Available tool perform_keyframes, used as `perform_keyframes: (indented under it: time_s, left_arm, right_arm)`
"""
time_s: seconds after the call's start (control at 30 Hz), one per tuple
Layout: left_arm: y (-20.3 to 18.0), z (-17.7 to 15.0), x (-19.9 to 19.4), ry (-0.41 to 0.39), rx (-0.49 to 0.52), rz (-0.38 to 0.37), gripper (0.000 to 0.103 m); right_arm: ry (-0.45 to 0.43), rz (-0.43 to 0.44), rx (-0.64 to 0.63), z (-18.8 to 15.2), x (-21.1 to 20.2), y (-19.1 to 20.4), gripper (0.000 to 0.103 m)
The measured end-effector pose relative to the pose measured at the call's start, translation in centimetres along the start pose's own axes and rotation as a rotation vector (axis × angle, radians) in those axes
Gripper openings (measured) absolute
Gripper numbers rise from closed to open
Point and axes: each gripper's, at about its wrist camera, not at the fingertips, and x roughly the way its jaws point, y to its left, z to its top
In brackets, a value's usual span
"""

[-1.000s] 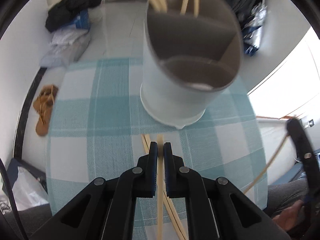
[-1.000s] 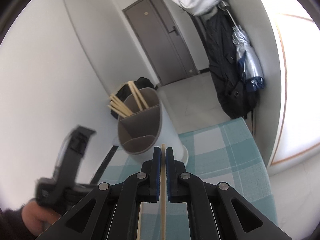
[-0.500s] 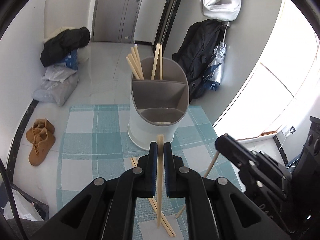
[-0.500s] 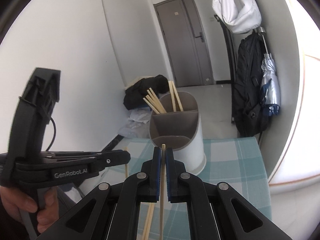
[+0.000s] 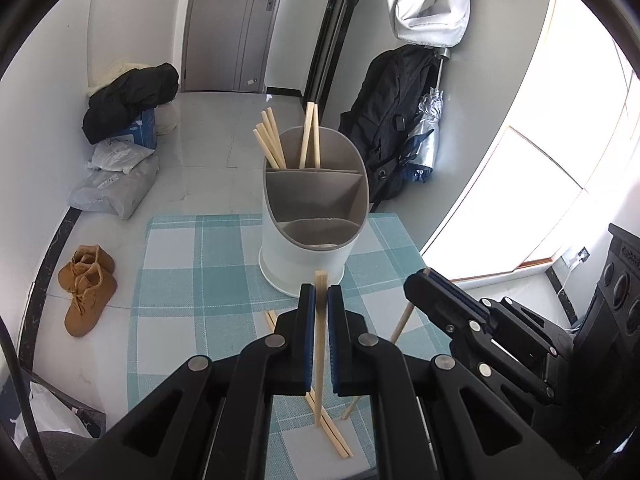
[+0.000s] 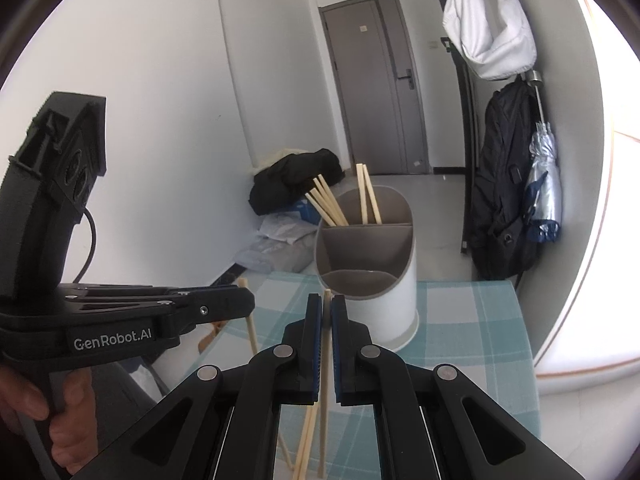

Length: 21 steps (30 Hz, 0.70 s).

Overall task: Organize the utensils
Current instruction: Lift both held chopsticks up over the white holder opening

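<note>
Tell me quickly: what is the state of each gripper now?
Left gripper: closed on a chopstick.
Right gripper: closed on another chopstick.

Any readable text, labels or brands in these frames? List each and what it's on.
"GenRobot.AI": white lettering on the side of the left gripper, seen in the right wrist view.
Small sticker on the grey door: too small to read.
Blue box under the black clothes on the floor: any print is too blurred to read.
Nothing readable on the utensil holder, the chopsticks or the checked tablecloth.
</note>
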Motion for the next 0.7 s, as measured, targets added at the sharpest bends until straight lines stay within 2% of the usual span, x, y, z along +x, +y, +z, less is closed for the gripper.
perform_keyframes:
  time_s: [0.3, 0.6, 0.7]
  left_arm:
    - [0.2, 0.6, 0.1, 0.031, -0.009, -0.033, 0.002]
    - [-1.4, 2.7, 0.3, 0.056, 0.019, -0.047, 0.002]
    - [-2.1, 4.0, -0.2, 0.043, 0.043, -0.044, 0.002]
  right_arm:
    - [-0.004, -0.003, 0.003, 0.0, -0.1, -0.4, 0.004]
    - [-0.013, -0.007, 0.046, 0.6, 0.0, -1.6, 0.004]
    - [-0.027, -0.011, 0.072, 1.2, -0.4, -2.3, 0.004]
